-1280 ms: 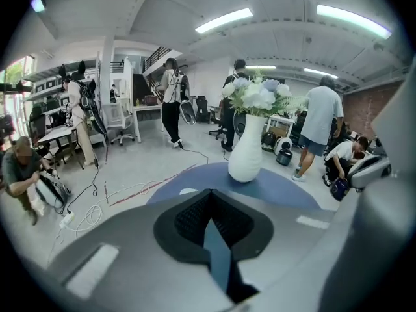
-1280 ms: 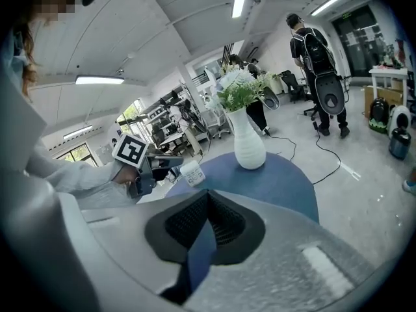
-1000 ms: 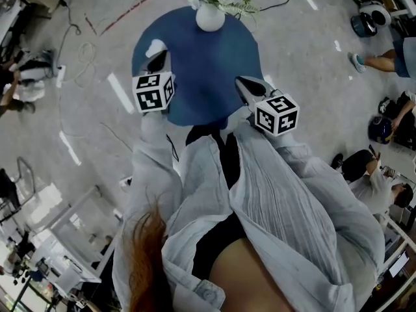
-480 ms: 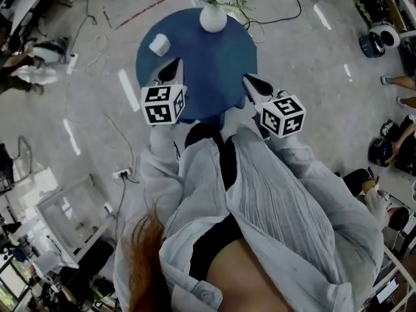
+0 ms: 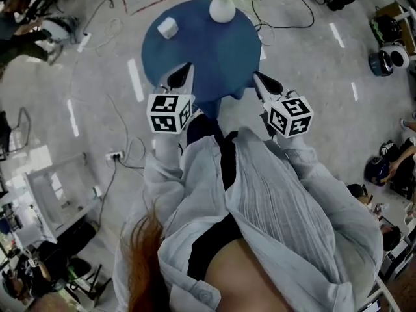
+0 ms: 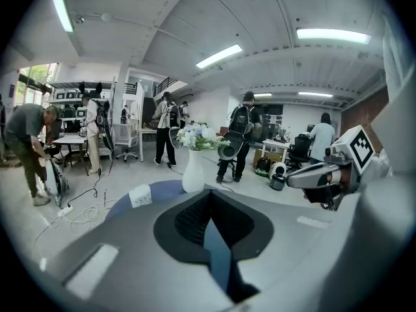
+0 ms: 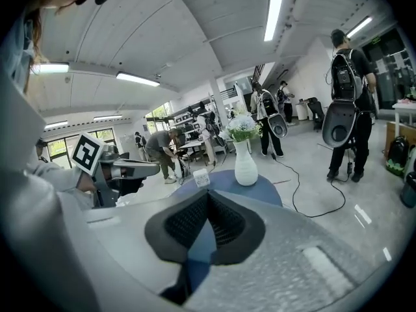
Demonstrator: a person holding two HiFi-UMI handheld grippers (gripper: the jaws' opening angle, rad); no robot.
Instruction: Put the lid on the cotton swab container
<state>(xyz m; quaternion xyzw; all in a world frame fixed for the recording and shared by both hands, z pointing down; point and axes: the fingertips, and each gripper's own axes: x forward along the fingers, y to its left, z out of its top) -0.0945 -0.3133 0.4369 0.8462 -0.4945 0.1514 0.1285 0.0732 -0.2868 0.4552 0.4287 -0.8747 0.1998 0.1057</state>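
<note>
Both grippers hang over the near rim of the round blue table point(image 5: 214, 54), pointing across it. Left gripper point(image 5: 184, 71): jaws together at the tips, only a thin wedge of blue showing behind them, nothing in them. Right gripper point(image 5: 260, 78): the same, tips closed and empty.

The container point(image 5: 168, 27) is the small white thing on the far left of the tabletop, close to the rim. From the left gripper it lies ahead and a touch to the left; from the right gripper it lies well off to the left, across the table. So the left one is nearer and has the straighter line in.

It is too small here to give its long axis, or to say whether the lid is already on or lying somewhere else; I can't pick out a separate lid.

There is bare blue top all the way between the grippers and the container. The white vase point(image 5: 221, 10) stands at the far edge, well apart to the container's right, so the risk is the left rim, not the vase
</note>
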